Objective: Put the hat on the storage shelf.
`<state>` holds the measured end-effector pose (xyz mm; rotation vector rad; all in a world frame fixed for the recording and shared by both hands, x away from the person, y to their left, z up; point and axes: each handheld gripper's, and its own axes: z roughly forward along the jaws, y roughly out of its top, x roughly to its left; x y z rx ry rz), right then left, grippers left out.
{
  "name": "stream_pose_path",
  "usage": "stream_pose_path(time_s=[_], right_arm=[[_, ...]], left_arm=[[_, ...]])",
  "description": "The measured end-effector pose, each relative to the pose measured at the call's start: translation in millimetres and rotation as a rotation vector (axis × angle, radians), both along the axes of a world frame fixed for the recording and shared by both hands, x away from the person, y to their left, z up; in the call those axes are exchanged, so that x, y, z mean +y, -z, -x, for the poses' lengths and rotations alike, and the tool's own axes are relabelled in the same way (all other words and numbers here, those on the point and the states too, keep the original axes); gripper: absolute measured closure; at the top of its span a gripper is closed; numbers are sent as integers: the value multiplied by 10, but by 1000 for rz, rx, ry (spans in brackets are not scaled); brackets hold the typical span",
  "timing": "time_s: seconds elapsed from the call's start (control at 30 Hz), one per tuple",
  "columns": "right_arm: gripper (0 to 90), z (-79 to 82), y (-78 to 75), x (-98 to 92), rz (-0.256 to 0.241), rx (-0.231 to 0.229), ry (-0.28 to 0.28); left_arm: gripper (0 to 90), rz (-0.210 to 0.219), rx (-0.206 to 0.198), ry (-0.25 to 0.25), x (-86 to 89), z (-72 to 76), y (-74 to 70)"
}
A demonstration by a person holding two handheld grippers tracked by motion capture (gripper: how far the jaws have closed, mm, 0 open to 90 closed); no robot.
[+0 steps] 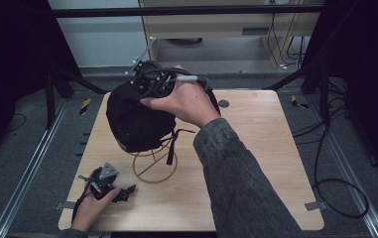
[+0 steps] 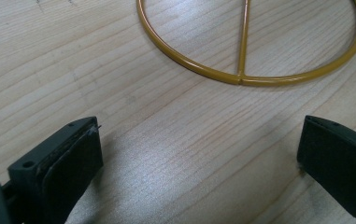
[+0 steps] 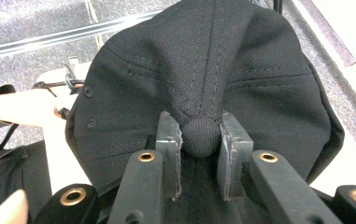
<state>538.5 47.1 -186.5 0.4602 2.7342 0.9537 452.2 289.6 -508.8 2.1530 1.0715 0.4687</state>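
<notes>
Black cap (image 1: pixel 134 119) sits over the yellow wire stand (image 1: pixel 154 166) near the middle of the wooden tabletop (image 1: pixel 256 148), its strap hanging beside the stand. The right tongs (image 3: pixel 201 135) are closed on the cap's top button (image 3: pixel 201 136), the fabric puckered around it. The left tongs (image 2: pixel 199 154) rest low on the tabletop near its front left corner, jaws spread wide and empty, facing the stand's ring base. No readable writing shows on the cap.

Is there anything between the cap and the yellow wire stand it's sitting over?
Nothing visible does. The right gripper pinches the cap by its top button, directly over the wire stand. The left gripper rests open on the table, off to one side.
</notes>
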Motion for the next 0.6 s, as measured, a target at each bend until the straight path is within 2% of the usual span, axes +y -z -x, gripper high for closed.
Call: stream_pose_path(time_s=[0.6], right_arm=[[735, -83, 112, 144, 33, 21, -4]], left_arm=[[0, -2, 1, -1, 0, 1, -1]])
